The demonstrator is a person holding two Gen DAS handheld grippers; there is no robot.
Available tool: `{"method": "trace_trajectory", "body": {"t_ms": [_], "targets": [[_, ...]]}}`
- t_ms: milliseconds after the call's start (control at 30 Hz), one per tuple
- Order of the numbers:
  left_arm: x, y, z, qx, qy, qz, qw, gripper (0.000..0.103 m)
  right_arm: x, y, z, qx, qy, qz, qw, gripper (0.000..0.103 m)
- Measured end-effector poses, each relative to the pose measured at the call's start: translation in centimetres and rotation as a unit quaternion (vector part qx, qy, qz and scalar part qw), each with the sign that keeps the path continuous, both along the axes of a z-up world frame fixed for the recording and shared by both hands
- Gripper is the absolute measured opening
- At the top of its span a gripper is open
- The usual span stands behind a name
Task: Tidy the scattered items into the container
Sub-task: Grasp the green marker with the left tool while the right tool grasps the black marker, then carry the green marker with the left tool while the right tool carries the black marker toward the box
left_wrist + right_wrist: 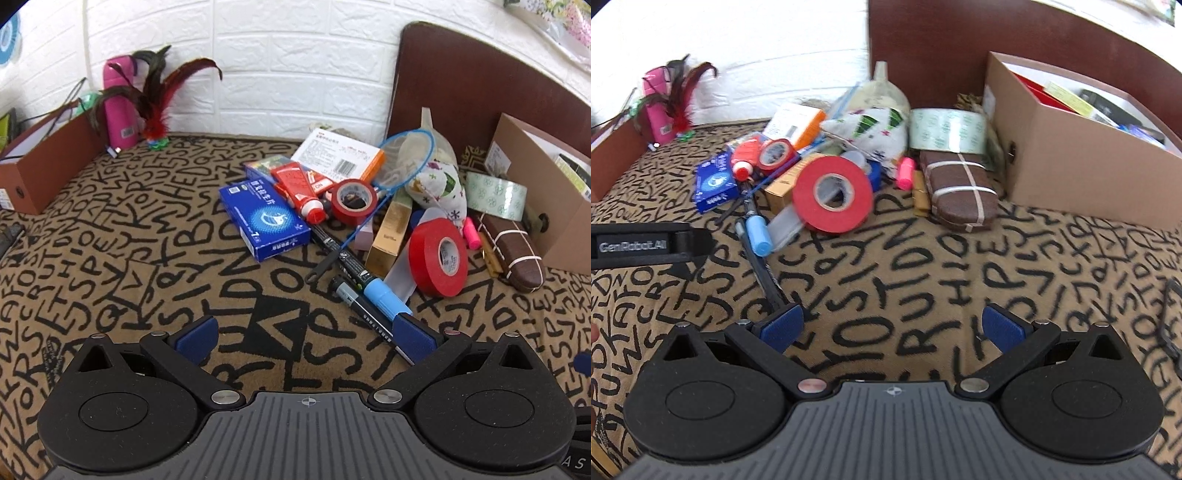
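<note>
A pile of scattered items lies on the letter-patterned cloth: a blue box (264, 218), a red tube (301, 194), a small red tape roll (352, 201), a large red tape roll (439, 256), a blue-capped marker (384, 295), a gold box (391, 230), a patterned pouch (441, 188), clear tape (495, 195) and a brown bundle (511, 247). The cardboard box (1071, 158) at the right holds several items. My left gripper (304, 338) is open and empty, just short of the marker. My right gripper (892, 326) is open and empty, short of the large red tape roll (833, 194).
A brown file box (44, 173) stands at the far left with a pink bottle (118, 107) and a feather toy (157, 107) beside it. A dark wooden board (480, 85) leans on the white brick wall behind the pile. The left gripper's body (646, 245) shows at the right wrist view's left edge.
</note>
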State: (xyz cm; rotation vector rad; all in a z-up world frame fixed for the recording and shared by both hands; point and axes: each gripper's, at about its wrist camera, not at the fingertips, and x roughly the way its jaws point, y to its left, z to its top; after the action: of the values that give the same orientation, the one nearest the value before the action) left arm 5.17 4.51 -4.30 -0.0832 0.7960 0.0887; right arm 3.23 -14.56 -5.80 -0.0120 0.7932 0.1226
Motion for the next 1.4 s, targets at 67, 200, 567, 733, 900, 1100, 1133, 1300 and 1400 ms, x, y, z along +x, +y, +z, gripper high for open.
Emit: {"method": "trace_trajectory", "body": {"t_ms": [67,200,567,733,900,1100,1133,1300,1400], "targets": [[0.5,0.4,-0.4,-0.015,-0.002,-0.015,0.9998,0.103,0.2,0.3,-0.3,0.005,-0.008,0.015,1.0,0.103],[1.9,0.7,-0.9,-0.047,-0.005,-0.032,0.9984,0.103,1.0,1.3,-1.1,0.01,-0.003,0.049,0.999,0.098],[7.2,-0.7,-3.3,-0.076,0.037,-0.066,0.9942,0.081,2.7,4.2,-2.3,-0.005,0.005,0.132,0.991,0.051],[7.2,0.3,-3.2,-0.095,0.032,-0.051,0.9936,0.051,2.9,4.8,-2.3,-0.003,0.002,0.156,0.988,0.032],[6.2,1.1,-3.0,-0.109,0.041,-0.056,0.9916,0.019,2.2,3.4,-2.0,0.012,0.016,0.157,0.987,0.03],[3.0,0.8,-2.7,-0.085,0.049,-0.083,0.9916,0.013,-1.1,1.0,-1.4,0.0,0.032,0.151,0.988,0.023],[2.5,0.9,-2.7,-0.087,0.052,-0.086,0.9911,0.013,-1.7,0.5,-1.3,-0.001,0.036,0.148,0.988,0.022],[0.3,1.6,-2.3,-0.08,0.055,-0.081,0.9919,0.036,-3.5,-1.2,-0.7,0.016,0.056,0.138,0.989,0.023],[0.0,1.7,-2.0,-0.071,0.049,-0.073,0.9936,0.047,-3.7,-0.9,-0.4,0.022,0.051,0.141,0.988,0.024]]}}
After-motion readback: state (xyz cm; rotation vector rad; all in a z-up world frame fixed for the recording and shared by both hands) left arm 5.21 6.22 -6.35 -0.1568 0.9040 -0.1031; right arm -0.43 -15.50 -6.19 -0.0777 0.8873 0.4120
